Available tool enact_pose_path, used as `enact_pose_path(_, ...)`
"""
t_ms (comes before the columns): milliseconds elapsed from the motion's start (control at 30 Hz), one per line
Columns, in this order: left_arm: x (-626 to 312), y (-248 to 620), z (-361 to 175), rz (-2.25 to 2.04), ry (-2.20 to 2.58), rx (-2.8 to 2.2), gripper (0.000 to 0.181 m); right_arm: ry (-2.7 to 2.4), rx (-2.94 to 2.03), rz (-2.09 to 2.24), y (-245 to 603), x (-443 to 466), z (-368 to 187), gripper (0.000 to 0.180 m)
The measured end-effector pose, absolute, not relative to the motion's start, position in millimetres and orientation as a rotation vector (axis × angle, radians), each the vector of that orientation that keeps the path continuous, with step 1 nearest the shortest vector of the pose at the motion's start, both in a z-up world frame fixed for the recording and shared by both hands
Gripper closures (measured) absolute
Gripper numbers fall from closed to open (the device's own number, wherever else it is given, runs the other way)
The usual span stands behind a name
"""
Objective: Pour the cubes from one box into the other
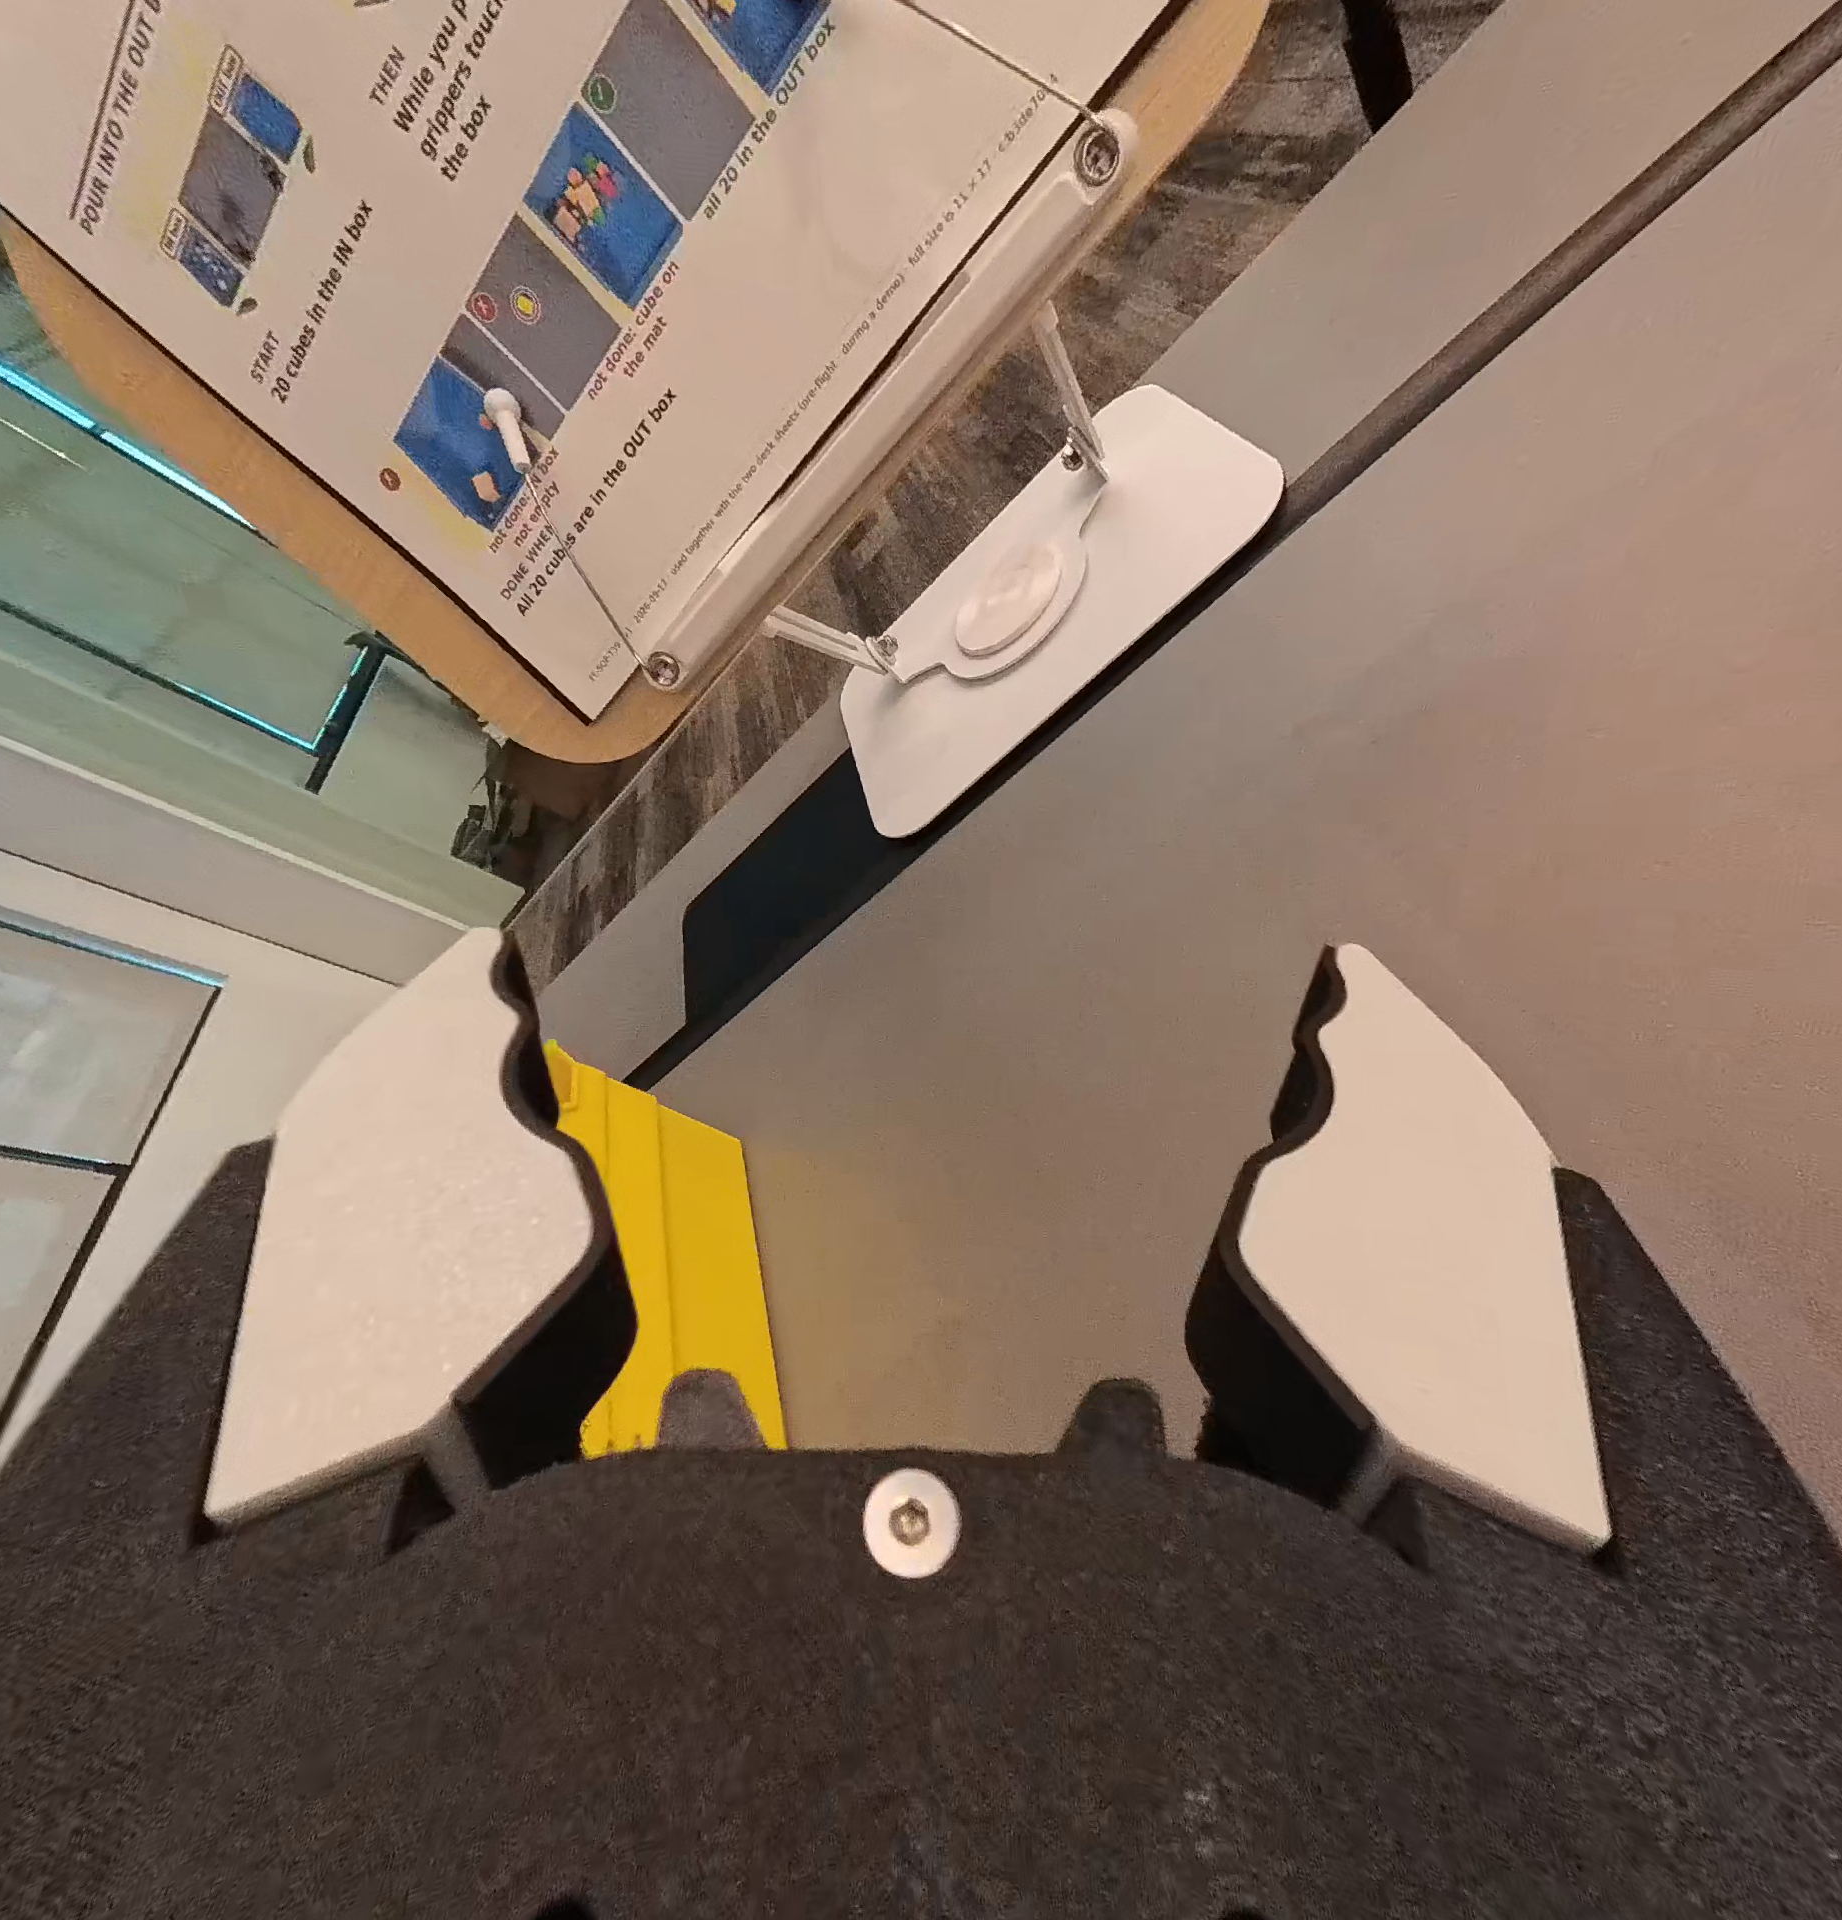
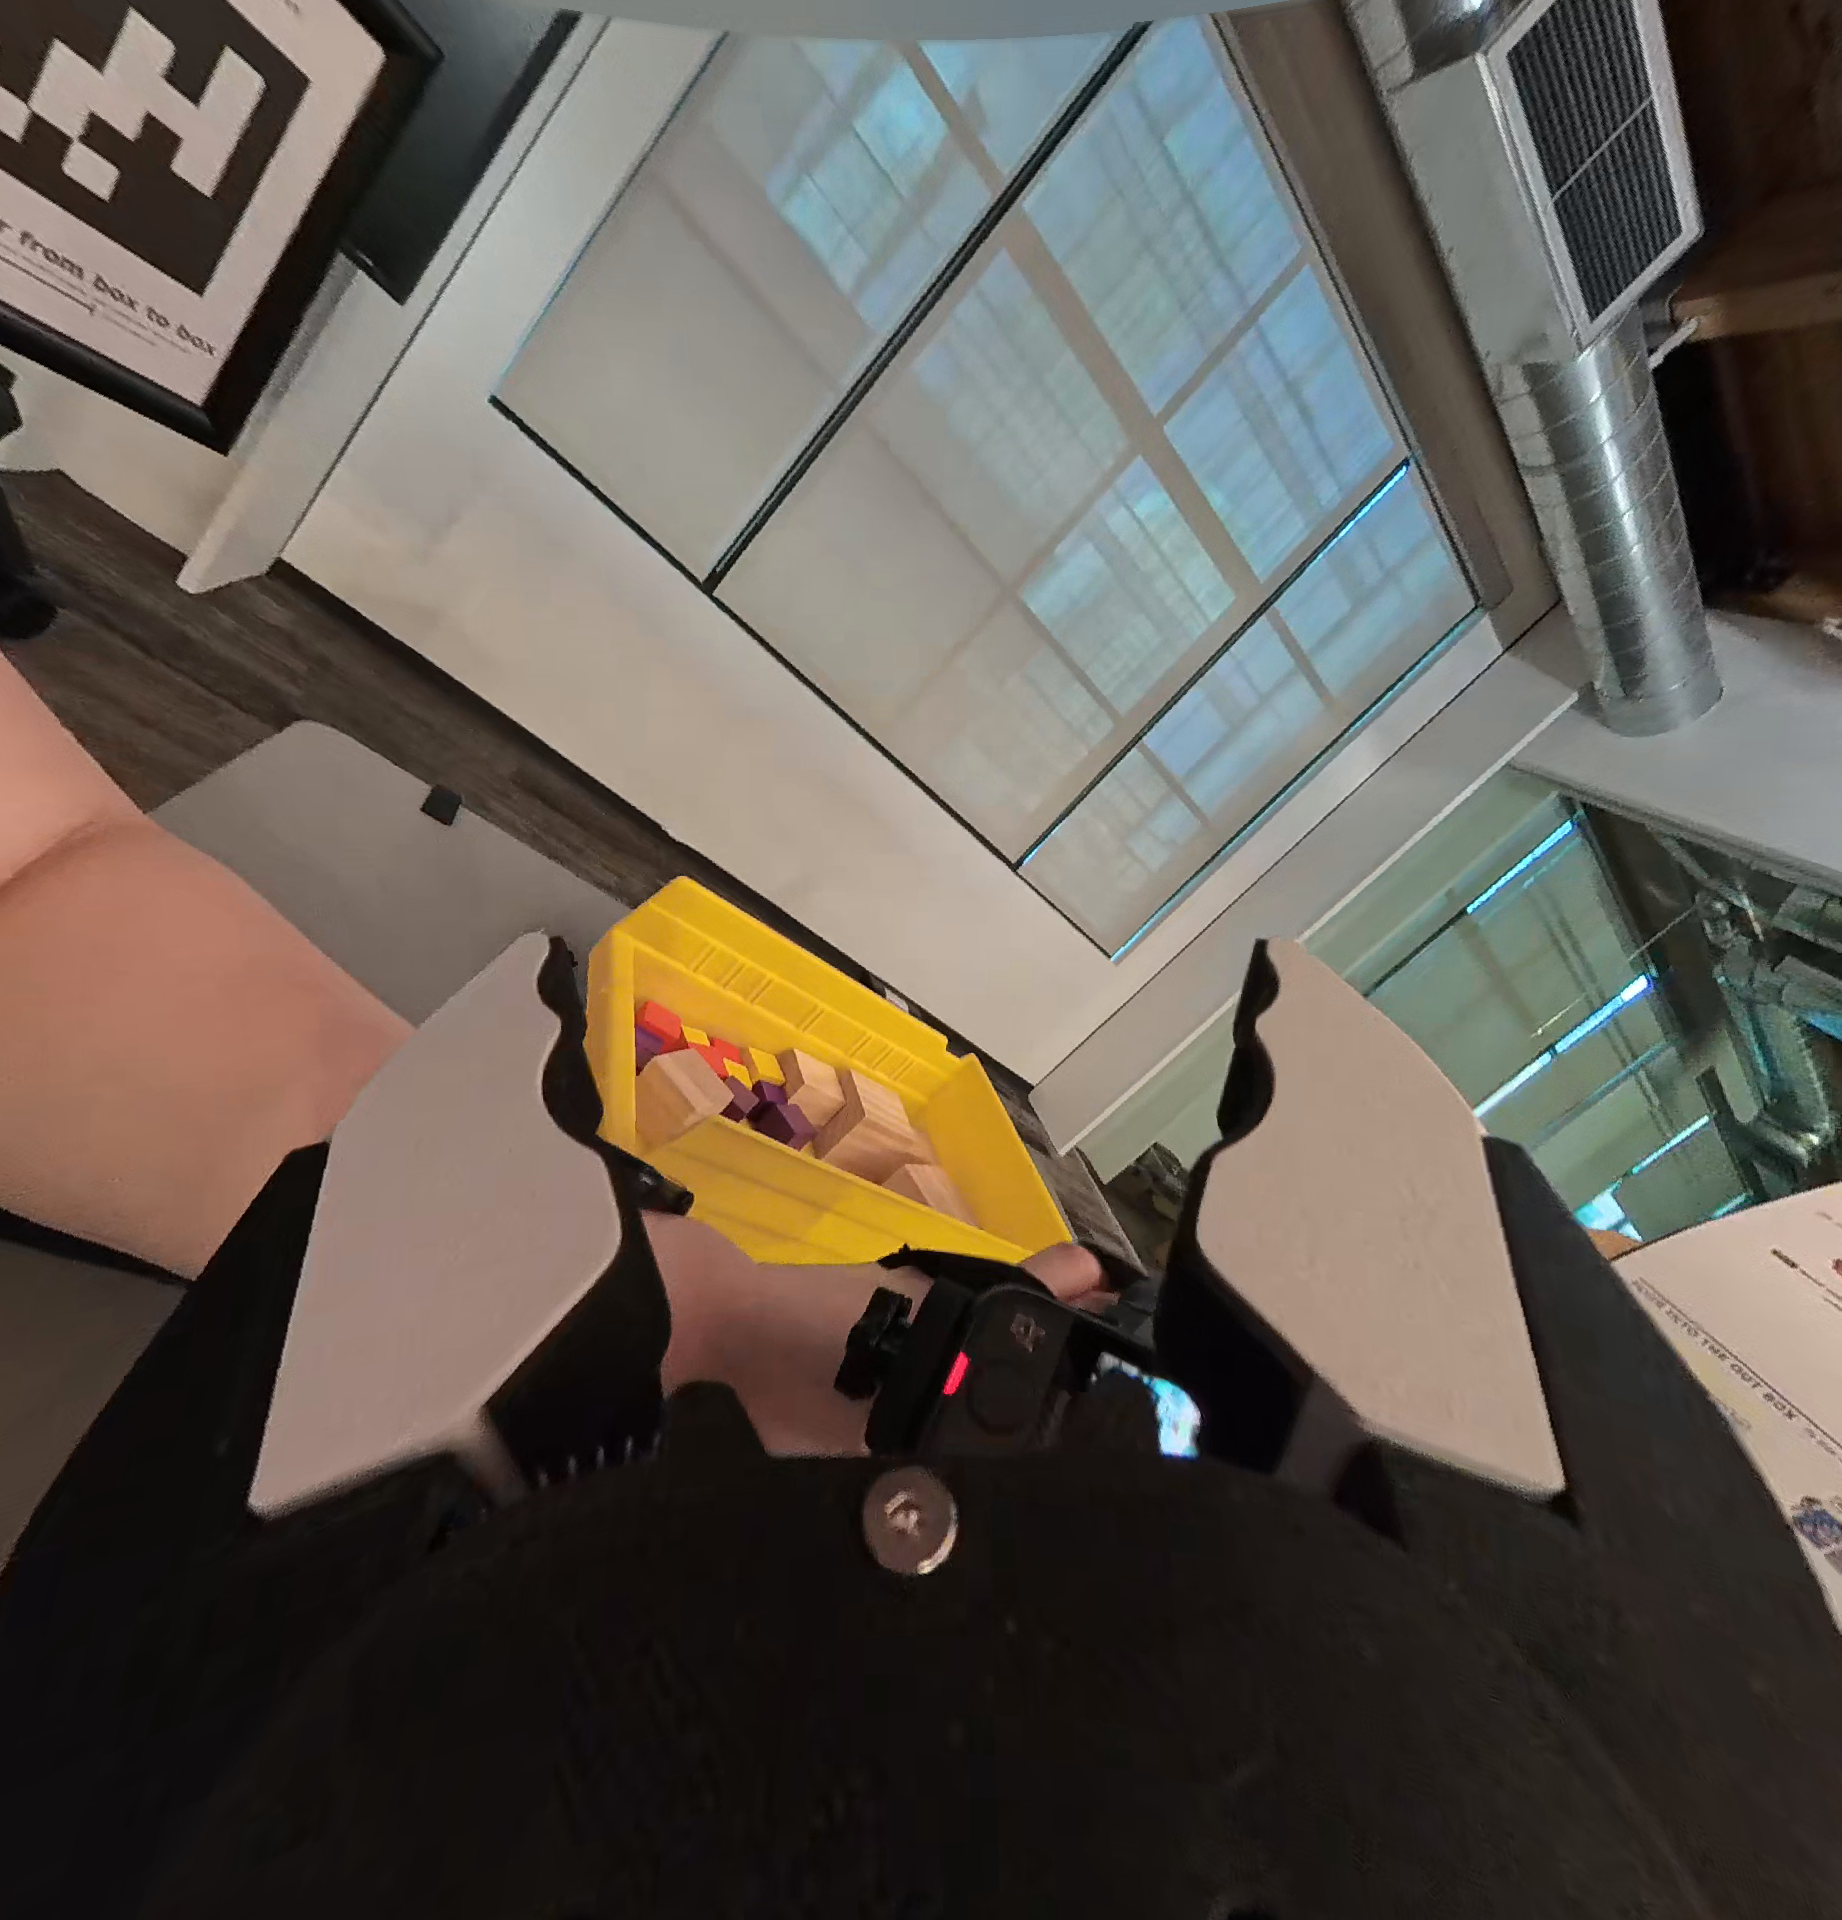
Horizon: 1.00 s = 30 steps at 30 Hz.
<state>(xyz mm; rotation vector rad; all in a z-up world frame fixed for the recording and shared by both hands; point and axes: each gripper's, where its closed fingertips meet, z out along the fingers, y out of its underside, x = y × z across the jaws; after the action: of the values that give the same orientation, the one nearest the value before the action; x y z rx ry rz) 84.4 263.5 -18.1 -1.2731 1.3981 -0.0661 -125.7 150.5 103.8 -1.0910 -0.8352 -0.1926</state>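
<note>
A yellow box [image 2: 823, 1195] holds several wooden and coloured cubes [image 2: 782, 1091]; in the right wrist view it lies beyond the gap between my fingers, nearer the left one. My right gripper [image 2: 906, 951] is open and empty, tilted up toward a window. The other gripper's black camera body [image 2: 1000, 1371] and a hand sit just below the box. In the left wrist view my left gripper [image 1: 917, 966] is open wide over the grey mat [image 1: 1208, 1039]. A yellow box wall [image 1: 678, 1247] lies just inside its left finger [image 1: 408, 1226]. No second box is in view.
A white stand [image 1: 1052, 613] holds an instruction sheet [image 1: 543, 260] at the mat's far edge. A person's arm [image 2: 117, 987] is at the left of the right wrist view. A framed black-and-white marker [image 2: 138, 156] is at the top left, and another printed sheet [image 2: 1790, 1351] at the right.
</note>
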Motion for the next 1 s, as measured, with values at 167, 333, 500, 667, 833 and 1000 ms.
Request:
enact_pose_path(167,84.6,265.3,-18.5,-0.100,1.397,-1.296,0.046,-0.830,-1.044,-0.203,136.5,-128.6,122.2,0.062)
enact_pose_path(333,84.2,265.0,-11.5,-0.191,1.377,-1.323,0.048,-0.725,-1.051,-0.268,131.7,-92.5,145.4,0.062)
enact_pose_path(500,82.0,258.1,26.9,-0.460,1.255,-1.303,0.049,-0.365,-1.100,-0.263,118.4,16.3,181.3,0.064)
enact_pose_path(667,53.0,188.5,133.2,-1.306,0.996,-1.014,0.036,0.280,-1.680,-0.784,97.1,205.9,110.2,0.071)
enact_pose_path(833,-26.7,89.9,204.6,-1.656,0.903,-0.465,0.036,0.168,-1.906,-1.133,112.1,208.1,69.1,0.070)
enact_pose_path(1000,-78.1,18.6,210.4,-1.592,0.885,-0.127,0.037,-0.068,-2.036,-1.340,143.0,170.4,34.7,0.070)
